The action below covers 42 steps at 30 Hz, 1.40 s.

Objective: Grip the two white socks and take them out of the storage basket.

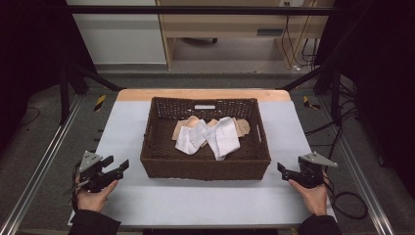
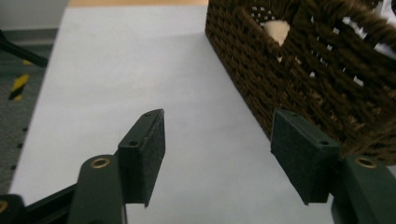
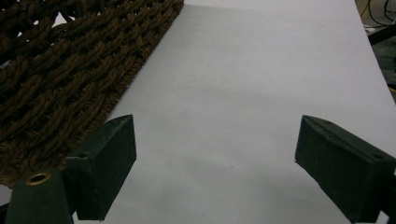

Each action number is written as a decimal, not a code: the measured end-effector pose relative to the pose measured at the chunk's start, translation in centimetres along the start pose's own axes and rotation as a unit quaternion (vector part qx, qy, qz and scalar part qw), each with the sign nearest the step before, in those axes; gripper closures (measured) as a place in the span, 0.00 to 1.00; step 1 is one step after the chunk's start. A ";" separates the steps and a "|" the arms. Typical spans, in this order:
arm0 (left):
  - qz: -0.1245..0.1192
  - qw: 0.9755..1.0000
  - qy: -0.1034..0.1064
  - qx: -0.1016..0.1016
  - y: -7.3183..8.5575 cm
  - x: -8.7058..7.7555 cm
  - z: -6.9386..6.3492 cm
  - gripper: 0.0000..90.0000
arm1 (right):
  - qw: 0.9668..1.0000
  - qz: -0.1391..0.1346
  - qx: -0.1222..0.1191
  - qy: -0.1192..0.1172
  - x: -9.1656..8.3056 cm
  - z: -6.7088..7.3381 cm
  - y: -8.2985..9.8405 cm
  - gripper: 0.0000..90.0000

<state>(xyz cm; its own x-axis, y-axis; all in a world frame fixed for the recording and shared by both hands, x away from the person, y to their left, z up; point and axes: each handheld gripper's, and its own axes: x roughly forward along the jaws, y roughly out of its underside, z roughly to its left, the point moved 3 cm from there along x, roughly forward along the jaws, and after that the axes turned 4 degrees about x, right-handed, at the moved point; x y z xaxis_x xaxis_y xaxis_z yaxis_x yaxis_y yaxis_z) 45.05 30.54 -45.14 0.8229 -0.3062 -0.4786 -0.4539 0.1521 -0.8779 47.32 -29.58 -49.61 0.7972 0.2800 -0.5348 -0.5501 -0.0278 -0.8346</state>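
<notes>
At the centre of the high view a dark woven basket [image 1: 205,159] sits on the white table [image 1: 205,203], with white socks [image 1: 215,137] and tan socks [image 1: 240,126] lying inside. The left gripper [image 1: 120,166], lower left, and the right gripper [image 1: 282,169], lower right, flank it, jaws spread, pinching nothing. No writing or label is readable.

This looks like a lab or test room. A white-topped table [image 1: 161,200] sits inside a metal frame [image 1: 195,10] with black curtains [image 1: 29,58] at nine and three o'clock, and loose cables [image 1: 298,44] lie on the floor at one o'clock.
</notes>
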 end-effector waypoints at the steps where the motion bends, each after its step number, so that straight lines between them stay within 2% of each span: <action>1: -0.005 1.000 -0.004 0.003 -0.1 -0.1 -0.1 0.42 | 1.000 0.001 0.000 0.000 0.1 0.0 0.0 0.14; 4: -0.010 1.000 -0.006 0.008 -0.5 -0.3 -0.2 0.44 | 1.000 0.012 -0.009 0.001 0.3 0.2 0.2 0.14; 9: -0.019 1.000 -0.006 0.008 -1.0 -0.6 -0.3 0.46 | 1.000 0.015 -0.006 -0.004 0.3 0.4 0.2 0.14; 12: -0.037 0.999 -0.013 0.014 -1.7 -1.1 -0.5 0.45 | 1.000 0.015 -0.006 -0.005 0.3 0.4 0.2 0.15; 17: -0.064 0.997 -0.007 0.029 -2.5 -1.6 -0.8 0.48 | 1.000 0.011 -0.006 -0.010 0.3 0.7 0.0 0.15; 20: -0.059 0.998 -0.001 0.036 -2.9 -1.5 -1.1 0.49 | 1.000 0.012 -0.007 -0.011 0.2 0.8 0.1 0.14; 24: -0.047 0.998 -0.008 0.039 -3.8 -1.5 -1.4 0.46 | 1.000 0.010 -0.008 -0.011 0.2 0.8 0.1 0.14; 28: -0.054 0.997 -0.009 0.053 -4.7 -1.7 -1.9 0.47 | 1.000 0.011 -0.012 -0.011 0.3 0.8 0.1 0.14; 33: -0.063 0.997 -0.004 0.051 -6.0 -1.8 -2.2 0.46 | 1.000 0.012 -0.015 -0.010 0.2 0.9 0.2 0.14; 34: -0.064 0.997 0.000 0.052 -6.8 -1.9 -2.5 0.46 | 1.000 0.011 -0.015 -0.010 0.2 0.9 0.2 0.14; 39: -0.081 0.996 0.012 0.046 -8.7 -2.0 -3.5 0.42 | 1.000 0.012 -0.018 -0.006 0.0 0.9 0.3 0.14; 42: -0.083 0.995 0.025 0.044 -9.7 -1.8 -4.2 0.41 | 1.000 0.010 -0.017 -0.004 -0.1 0.9 0.3 0.13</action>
<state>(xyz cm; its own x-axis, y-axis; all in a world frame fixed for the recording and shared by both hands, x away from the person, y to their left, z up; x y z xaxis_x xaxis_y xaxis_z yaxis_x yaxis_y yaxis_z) 46.56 25.71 -35.66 0.8652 -0.3796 -0.3277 -0.2799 0.1766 -0.9436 46.87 -28.73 -49.69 0.7838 0.2857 -0.5513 -0.5579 -0.0659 -0.8273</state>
